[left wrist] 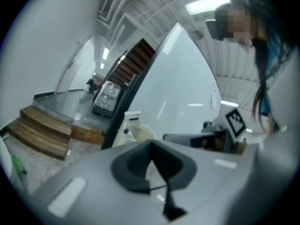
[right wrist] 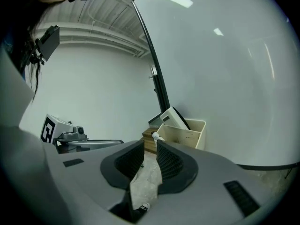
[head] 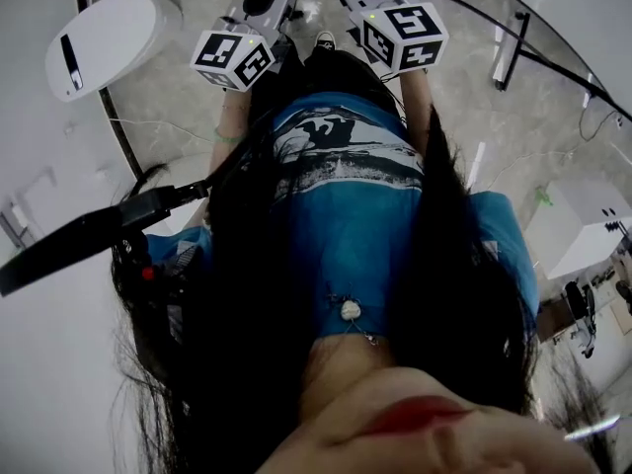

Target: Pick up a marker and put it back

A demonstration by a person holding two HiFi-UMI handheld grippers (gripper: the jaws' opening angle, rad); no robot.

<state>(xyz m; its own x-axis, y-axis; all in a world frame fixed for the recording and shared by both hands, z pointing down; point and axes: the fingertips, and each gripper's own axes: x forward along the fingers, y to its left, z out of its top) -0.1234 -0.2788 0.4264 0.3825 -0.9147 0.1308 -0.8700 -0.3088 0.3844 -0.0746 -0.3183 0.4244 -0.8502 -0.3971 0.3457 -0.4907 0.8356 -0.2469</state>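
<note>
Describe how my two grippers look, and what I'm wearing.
The left gripper and right gripper have smooth grey shells with black fingers; the right ones are visibly ribbed on the inside. Each carries a white cube printed with black square markers. The person wears a blue T-shirt with a black-and-white print.

Operator: blue short-sleeve T-shirt (head: 365,220) with a black-and-white print band across the chest. Long dark hair (head: 247,304) hangs loose on both sides. Small pale pendant (head: 350,310) on a thin chain, green wristband (head: 229,138) on the left arm.

Left tongs (left wrist: 150,145): light grey shell, dark grey pads, pale rectangular patches on the shell. Right tongs (right wrist: 150,149): same grey shell, ribbed dark pads, dark rectangular insets.

Left marker cube (head: 232,59) and right marker cube (head: 405,36): white, black square codes, small green light on each.
</note>
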